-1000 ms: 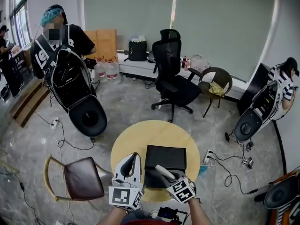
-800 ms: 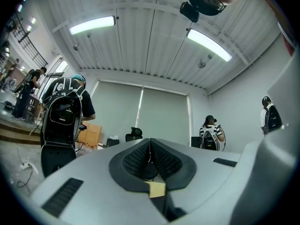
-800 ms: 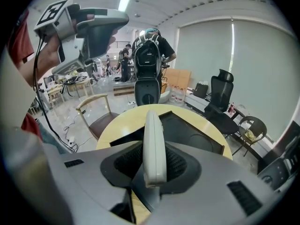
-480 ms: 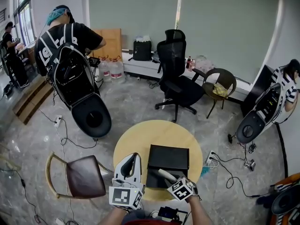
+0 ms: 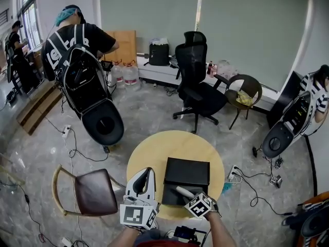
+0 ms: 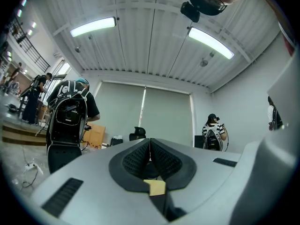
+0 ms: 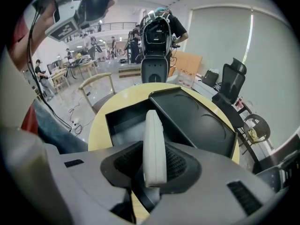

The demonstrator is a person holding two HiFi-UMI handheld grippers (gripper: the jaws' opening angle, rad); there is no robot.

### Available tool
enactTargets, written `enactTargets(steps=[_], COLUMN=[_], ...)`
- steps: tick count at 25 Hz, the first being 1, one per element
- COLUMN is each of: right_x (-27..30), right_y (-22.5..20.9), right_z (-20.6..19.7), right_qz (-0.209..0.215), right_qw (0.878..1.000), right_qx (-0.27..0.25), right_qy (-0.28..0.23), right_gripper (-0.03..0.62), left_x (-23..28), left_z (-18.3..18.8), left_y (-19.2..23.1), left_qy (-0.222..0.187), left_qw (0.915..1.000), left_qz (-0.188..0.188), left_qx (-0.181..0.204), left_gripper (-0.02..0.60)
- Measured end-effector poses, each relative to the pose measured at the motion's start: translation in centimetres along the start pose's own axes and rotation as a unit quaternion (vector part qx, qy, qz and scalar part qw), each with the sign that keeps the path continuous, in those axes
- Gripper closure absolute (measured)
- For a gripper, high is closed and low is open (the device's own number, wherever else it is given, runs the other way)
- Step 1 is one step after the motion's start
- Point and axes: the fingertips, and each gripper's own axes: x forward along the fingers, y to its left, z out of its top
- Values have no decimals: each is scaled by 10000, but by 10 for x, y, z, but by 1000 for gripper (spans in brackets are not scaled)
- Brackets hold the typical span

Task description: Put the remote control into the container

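Note:
My right gripper [image 5: 188,195] [image 7: 154,162] is shut on a white remote control [image 5: 183,192] [image 7: 154,144], gripping its near end. The remote points forward and down over the open black container [image 5: 171,194] [image 7: 123,121]. That box stands on the round yellow table [image 5: 154,153], and its lid [image 5: 187,171] [image 7: 194,118] lies flat on the far side. My left gripper [image 5: 146,173] [image 6: 150,143] hangs at the table's near left edge. It points about level with its jaws shut and nothing between them.
A wooden chair with a brown seat [image 5: 92,192] stands left of the table, and a black office chair [image 5: 198,89] stands beyond it. A person with a large black backpack device [image 5: 82,71] is at the back left, another person [image 5: 313,94] at the right. Cables run over the floor.
My right gripper has sunk with the remote toward the open container and tipped further downward. The left gripper has kept still. The person at the back left has turned away.

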Motion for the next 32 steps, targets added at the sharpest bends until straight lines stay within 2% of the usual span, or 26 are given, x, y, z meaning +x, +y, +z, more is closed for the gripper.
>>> enactTargets(steps=[16,32], right_x=[31,52], right_y=[3,10], right_z=[-22,-28], right_qz=[2,32], right_qw=[9962,9959], right_qx=[-558,-379], right_qy=[675,818], right_gripper=[471,471], left_x=[-14,-22], left_z=[0,-9], left_y=[10,20], left_qy=[29,72], left_qw=[9999,9999], left_qz=[92,106], left_qx=[112,79], left_gripper=[568,568])
